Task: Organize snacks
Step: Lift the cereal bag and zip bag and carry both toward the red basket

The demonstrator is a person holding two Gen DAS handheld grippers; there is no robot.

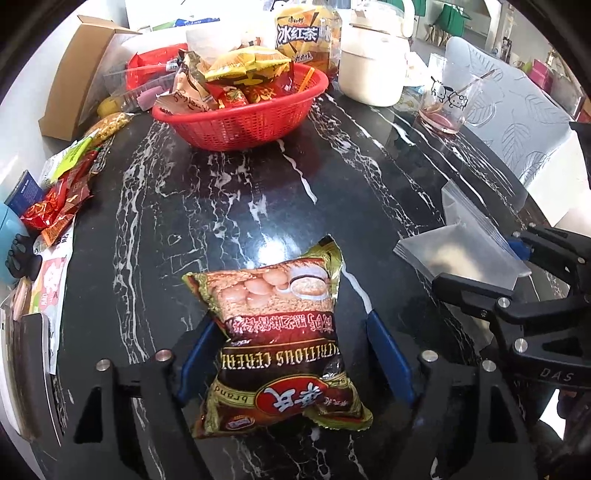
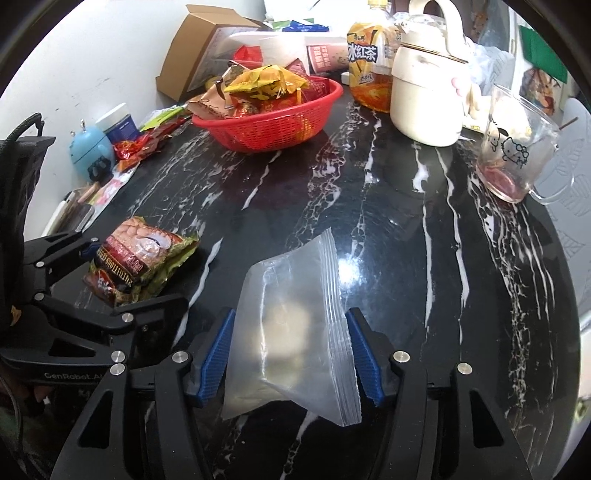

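A brown and gold cereal snack packet lies on the black marble table, between the spread blue pads of my left gripper, which is open around it. It also shows in the right wrist view. A clear zip bag lies between the blue pads of my right gripper, which is open around it. The bag and the right gripper also show at the right of the left wrist view. A red basket full of snack packets stands at the back.
A white pot, an iced-tea bottle and a cartoon glass mug stand at the back right. Loose red packets, a blue speaker and a cardboard box line the left edge by the wall.
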